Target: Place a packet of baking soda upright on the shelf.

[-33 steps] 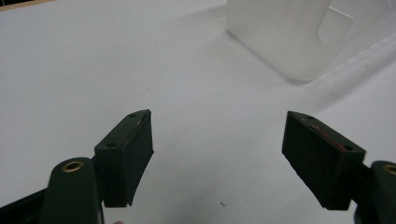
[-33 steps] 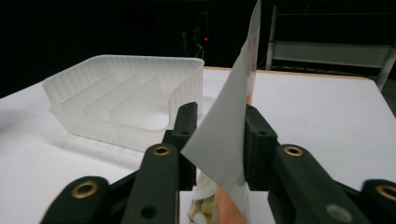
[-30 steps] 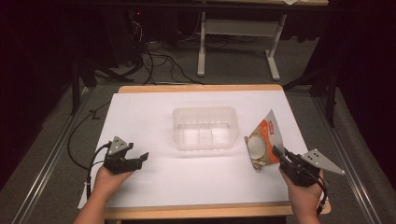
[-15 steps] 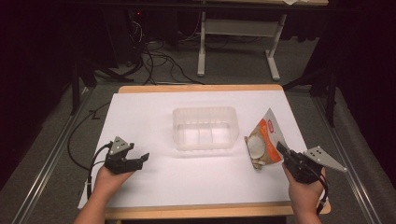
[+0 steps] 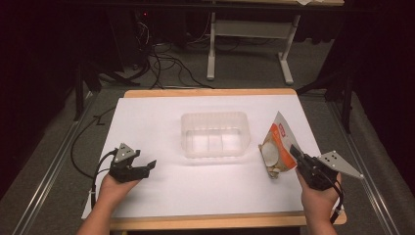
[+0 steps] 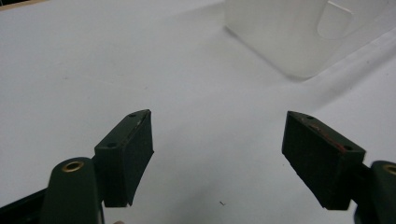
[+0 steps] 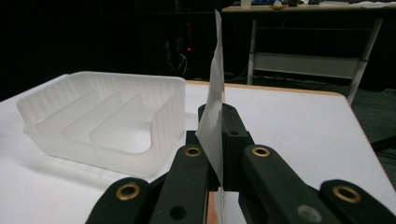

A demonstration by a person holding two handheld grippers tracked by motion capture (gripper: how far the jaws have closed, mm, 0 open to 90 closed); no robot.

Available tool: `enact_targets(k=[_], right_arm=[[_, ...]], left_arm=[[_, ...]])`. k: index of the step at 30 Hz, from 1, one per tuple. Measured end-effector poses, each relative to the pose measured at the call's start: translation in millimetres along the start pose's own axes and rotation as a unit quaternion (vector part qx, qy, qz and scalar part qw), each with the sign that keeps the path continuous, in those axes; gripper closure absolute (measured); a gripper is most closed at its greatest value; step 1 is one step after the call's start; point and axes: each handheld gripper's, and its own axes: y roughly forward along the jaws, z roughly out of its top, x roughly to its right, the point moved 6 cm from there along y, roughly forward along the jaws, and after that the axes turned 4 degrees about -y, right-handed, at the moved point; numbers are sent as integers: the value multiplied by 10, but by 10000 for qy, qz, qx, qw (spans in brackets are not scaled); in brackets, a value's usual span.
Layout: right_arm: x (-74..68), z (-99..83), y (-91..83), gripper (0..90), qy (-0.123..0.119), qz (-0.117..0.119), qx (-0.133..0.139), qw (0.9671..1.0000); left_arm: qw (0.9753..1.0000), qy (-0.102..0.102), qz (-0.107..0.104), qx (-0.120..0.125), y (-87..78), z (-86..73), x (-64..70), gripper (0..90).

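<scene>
A clear ribbed plastic tray [image 5: 215, 134] with inner dividers sits mid-table. To its right stands a white and orange snack pouch [image 5: 275, 147] with a round window. My right gripper [image 5: 295, 152] is shut on the pouch's near right edge. In the right gripper view the thin pouch edge [image 7: 215, 88] rises upright from between the shut jaws of the right gripper [image 7: 219, 122], and the tray [image 7: 107, 121] lies to the left. My left gripper [image 5: 149, 167] rests open left of the tray. Its jaws [image 6: 217, 140] hold nothing, and the tray's corner [image 6: 289, 32] shows ahead.
White paper [image 5: 161, 122] covers the wooden table [image 5: 210, 92]. A cable [image 5: 80, 147] trails off the left edge. Behind the table are a dark floor with wires and a white desk frame [image 5: 249, 29].
My right gripper has moved forward and left onto the pouch's edge and shut on it. The left gripper has barely moved.
</scene>
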Motion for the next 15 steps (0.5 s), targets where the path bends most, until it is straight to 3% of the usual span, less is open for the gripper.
enact_targets(k=[15], right_arm=[[-21, 113, -69, 900, -228, -137, 156, 9995]], left_arm=[[10000, -24, -13, 48, -7, 8, -14, 252]])
